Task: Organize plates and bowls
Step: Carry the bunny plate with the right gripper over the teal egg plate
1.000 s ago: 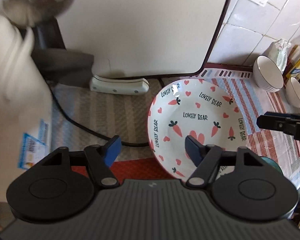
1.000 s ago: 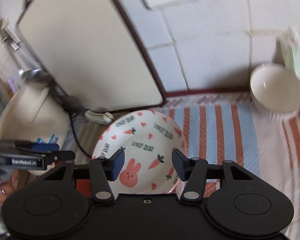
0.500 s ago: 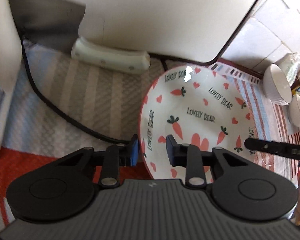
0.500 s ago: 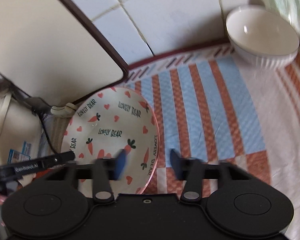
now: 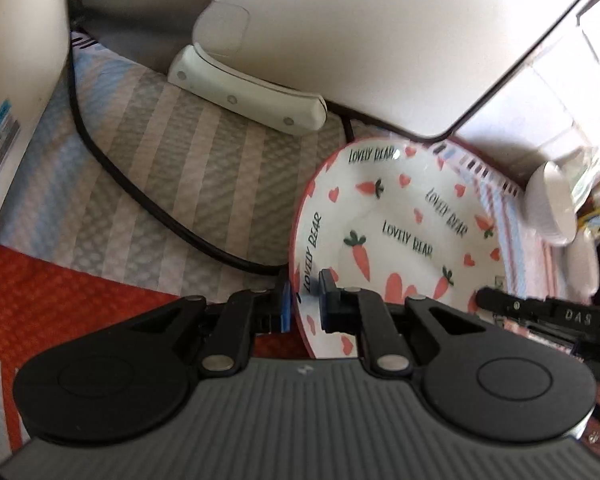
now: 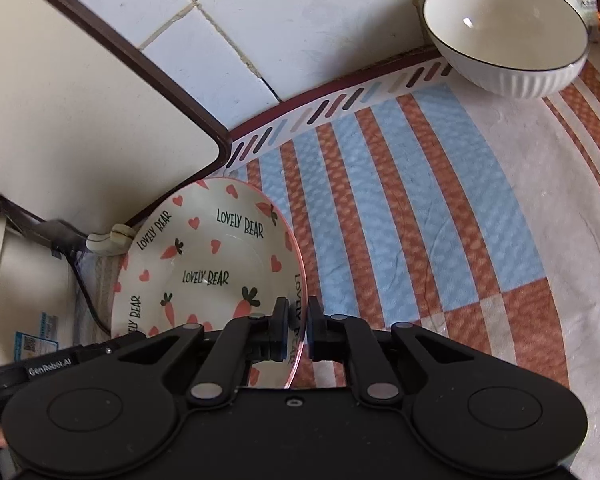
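Observation:
A white plate (image 5: pixel 400 216) with carrots, hearts and "LOVELY BEAR" lettering lies on the striped cloth; it also shows in the right wrist view (image 6: pixel 208 264). My left gripper (image 5: pixel 303 304) is shut on the plate's left rim. My right gripper (image 6: pixel 298 330) is shut on the plate's right rim. A white ribbed bowl (image 6: pixel 508 36) stands at the back right by the tiled wall, and it shows at the right edge of the left wrist view (image 5: pixel 552 204).
A large white appliance (image 5: pixel 340 32) stands right behind the plate. A white-handled tool (image 5: pixel 248 92) and a black cable (image 5: pixel 140 196) lie on the cloth (image 6: pixel 420 220) left of the plate. Bottles and packets crowd the far right.
Both grippers have closed onto opposite rims of the plate. One second ago both were open and farther from the rims.

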### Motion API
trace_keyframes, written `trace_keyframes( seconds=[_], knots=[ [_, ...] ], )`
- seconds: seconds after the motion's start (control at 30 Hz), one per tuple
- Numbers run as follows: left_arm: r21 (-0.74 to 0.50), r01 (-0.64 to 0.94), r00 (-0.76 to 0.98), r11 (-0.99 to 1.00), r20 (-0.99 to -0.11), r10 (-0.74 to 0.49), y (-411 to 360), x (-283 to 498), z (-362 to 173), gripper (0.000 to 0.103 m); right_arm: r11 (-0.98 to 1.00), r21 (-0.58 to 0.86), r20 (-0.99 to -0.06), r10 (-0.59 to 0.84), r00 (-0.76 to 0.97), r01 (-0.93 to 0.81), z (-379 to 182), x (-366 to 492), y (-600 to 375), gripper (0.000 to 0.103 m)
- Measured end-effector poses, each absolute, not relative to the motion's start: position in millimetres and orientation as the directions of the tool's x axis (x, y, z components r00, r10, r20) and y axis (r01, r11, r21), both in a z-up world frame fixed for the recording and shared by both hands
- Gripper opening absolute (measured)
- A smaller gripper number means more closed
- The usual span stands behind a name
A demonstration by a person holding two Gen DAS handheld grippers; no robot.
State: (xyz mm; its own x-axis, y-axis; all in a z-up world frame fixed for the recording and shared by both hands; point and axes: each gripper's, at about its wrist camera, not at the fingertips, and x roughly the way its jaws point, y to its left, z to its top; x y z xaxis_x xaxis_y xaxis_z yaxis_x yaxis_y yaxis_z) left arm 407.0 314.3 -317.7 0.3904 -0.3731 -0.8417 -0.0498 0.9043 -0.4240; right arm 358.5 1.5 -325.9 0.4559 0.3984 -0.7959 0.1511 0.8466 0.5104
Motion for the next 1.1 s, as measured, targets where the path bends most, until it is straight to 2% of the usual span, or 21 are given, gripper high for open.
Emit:
trace_keyframes(
  seconds=[0.1, 0.53, 0.73, 1.1],
  knots=[
    [-0.427, -0.057, 0.415, 0.902, -0.832, -0.368, 317, 400, -310, 0.011, 0.831, 0.54, -0.777, 0.432, 0.459, 0.132, -312, 358, -1, 0.01],
    [-0.362, -0.004, 0.458, 0.932, -0.829, -0.32, 296, 359, -257, 0.012, 0.872, 0.488, -0.793, 0.424, 0.437, 0.041, -258, 335, -5, 0.011],
    [-0.368, 0.053, 0.453, 0.928, -0.82, -0.351, 282, 334, -232, 0.012, 0.876, 0.48, -0.797, 0.417, 0.438, 0.039, -234, 304, -24, 0.011],
    [-0.327, 0.106, 0.434, 0.939, -0.834, -0.34, 263, 284, -207, 0.013, 0.852, 0.521, -0.766, 0.449, 0.461, 0.036, -220, 245, -45, 0.012]
  ],
)
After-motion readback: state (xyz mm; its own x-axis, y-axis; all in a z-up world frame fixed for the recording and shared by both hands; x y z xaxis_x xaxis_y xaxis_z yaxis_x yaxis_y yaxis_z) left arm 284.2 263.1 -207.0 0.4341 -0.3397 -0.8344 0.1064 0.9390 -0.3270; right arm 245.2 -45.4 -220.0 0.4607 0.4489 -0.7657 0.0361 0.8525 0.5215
